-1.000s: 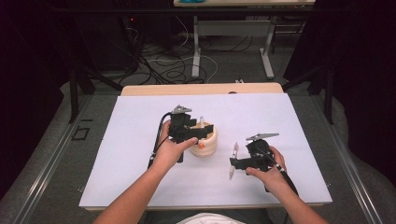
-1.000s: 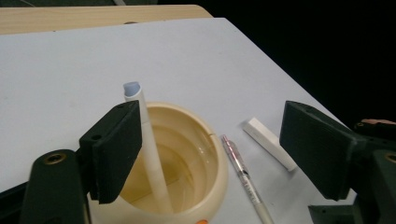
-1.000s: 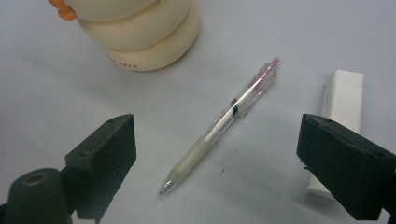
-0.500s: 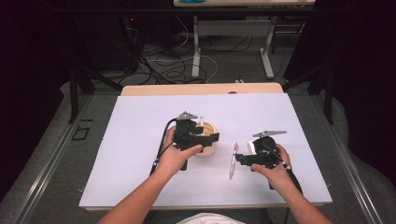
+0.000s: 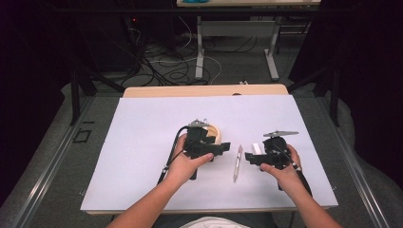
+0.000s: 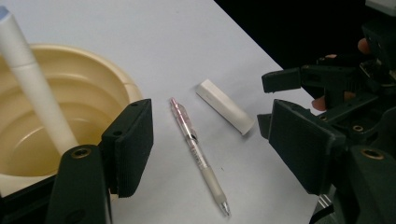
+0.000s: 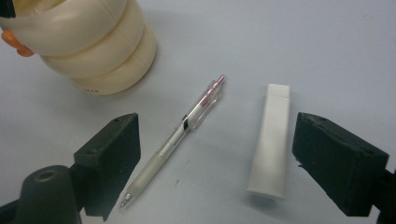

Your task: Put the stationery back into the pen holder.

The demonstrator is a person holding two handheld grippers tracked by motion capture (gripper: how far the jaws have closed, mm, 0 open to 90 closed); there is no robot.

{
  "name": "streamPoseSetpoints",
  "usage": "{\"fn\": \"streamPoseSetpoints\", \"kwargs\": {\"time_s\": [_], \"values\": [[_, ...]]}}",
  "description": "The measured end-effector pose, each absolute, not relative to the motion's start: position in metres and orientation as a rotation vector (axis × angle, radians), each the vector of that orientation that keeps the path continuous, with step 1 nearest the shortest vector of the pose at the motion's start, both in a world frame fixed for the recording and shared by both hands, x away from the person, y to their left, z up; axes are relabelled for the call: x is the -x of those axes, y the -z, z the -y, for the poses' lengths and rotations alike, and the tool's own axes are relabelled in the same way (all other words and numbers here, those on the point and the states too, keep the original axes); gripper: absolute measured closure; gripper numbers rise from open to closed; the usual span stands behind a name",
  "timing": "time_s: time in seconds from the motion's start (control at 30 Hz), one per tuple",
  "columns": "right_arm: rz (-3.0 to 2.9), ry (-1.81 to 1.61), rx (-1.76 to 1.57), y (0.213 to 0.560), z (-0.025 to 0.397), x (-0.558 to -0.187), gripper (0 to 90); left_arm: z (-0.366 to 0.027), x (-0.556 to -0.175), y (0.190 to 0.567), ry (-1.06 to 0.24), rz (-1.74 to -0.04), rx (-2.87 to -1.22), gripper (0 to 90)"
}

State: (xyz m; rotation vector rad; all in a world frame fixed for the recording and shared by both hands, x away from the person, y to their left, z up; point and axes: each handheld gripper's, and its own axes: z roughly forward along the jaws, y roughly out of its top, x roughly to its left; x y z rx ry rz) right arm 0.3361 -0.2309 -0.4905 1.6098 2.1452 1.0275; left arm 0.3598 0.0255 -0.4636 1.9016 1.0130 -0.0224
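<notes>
A ribbed cream pen holder (image 5: 215, 131) (image 6: 70, 116) (image 7: 95, 44) stands mid-table, with a white marker (image 6: 32, 88) leaning inside it. To its right a clear ballpoint pen (image 5: 236, 164) (image 6: 198, 156) (image 7: 182, 133) lies flat on the white board, and beside that a white cap (image 5: 257, 148) (image 6: 224, 106) (image 7: 271, 140). My left gripper (image 5: 219, 148) (image 6: 217, 149) is open just right of the holder, with the pen lying between its jaws below. My right gripper (image 5: 250, 156) (image 7: 224, 161) is open low over the table, pen and cap between its jaws. Neither holds anything.
The white board (image 5: 142, 142) covers a wooden table (image 5: 204, 90). An orange knob (image 7: 14, 44) sticks out from the holder's side. Beyond the table are cables (image 5: 166, 66) on the floor and the legs of a desk (image 5: 199, 47). The other hand's gripper (image 6: 336, 84) sits close by the cap.
My left gripper has come off the holder, moving right and toward the person. The right gripper shifted slightly right. Pen and cap stayed put.
</notes>
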Motion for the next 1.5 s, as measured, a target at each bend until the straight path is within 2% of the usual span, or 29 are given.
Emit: {"fn": "streamPoseSetpoints", "kwargs": {"time_s": [0.7,1.5], "values": [[-2.088,-1.022,-1.632,0.491,0.246,-0.342,15.7,0.010,-0.348,0.486,0.204,-1.076,-1.991,45.4],[-2.072,-1.030,-1.635,0.491,0.249,-0.342,16.3,0.030,-0.353,0.515,0.223,-1.245,-2.014,62.7]]}}
